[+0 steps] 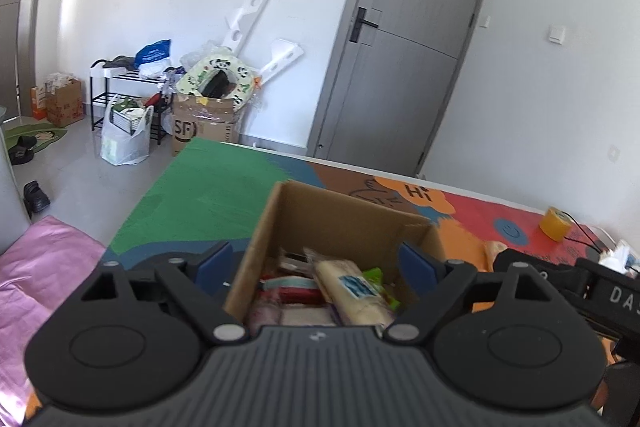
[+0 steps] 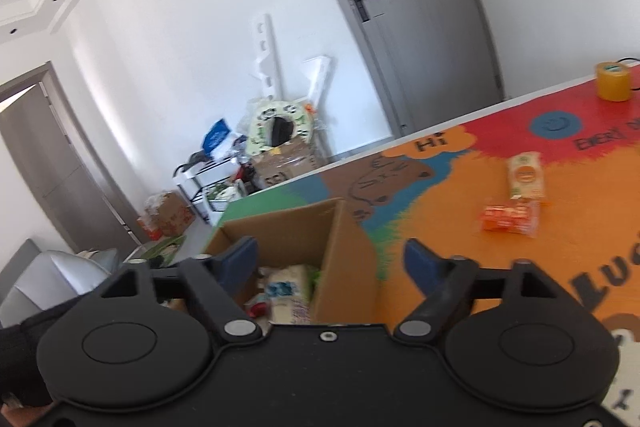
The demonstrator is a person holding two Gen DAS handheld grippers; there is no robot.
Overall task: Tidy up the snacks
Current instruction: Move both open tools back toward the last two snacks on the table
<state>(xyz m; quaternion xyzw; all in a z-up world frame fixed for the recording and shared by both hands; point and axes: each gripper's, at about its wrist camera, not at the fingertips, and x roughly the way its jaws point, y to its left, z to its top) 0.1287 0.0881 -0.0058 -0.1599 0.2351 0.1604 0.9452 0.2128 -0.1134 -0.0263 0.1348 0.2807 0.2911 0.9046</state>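
Note:
An open cardboard box (image 1: 340, 223) stands on the colourful table mat, holding several snack packets, with a pale packet with a blue label (image 1: 352, 291) on top. My left gripper (image 1: 316, 263) is open above the box's near side, with nothing between its blue pads. In the right wrist view my right gripper (image 2: 330, 261) is also open and empty; its left finger is over the box (image 2: 344, 247) opening and its right finger over the mat. A pale yellow packet (image 2: 525, 175) and an orange packet (image 2: 510, 219) lie on the mat right of the box.
A yellow tape roll (image 2: 612, 81) with a black cable sits near the table's far right edge. A black housing with white letters (image 1: 600, 291) is close on the right of the left wrist view. Beyond the table are a grey door (image 1: 404, 47), boxes and bags.

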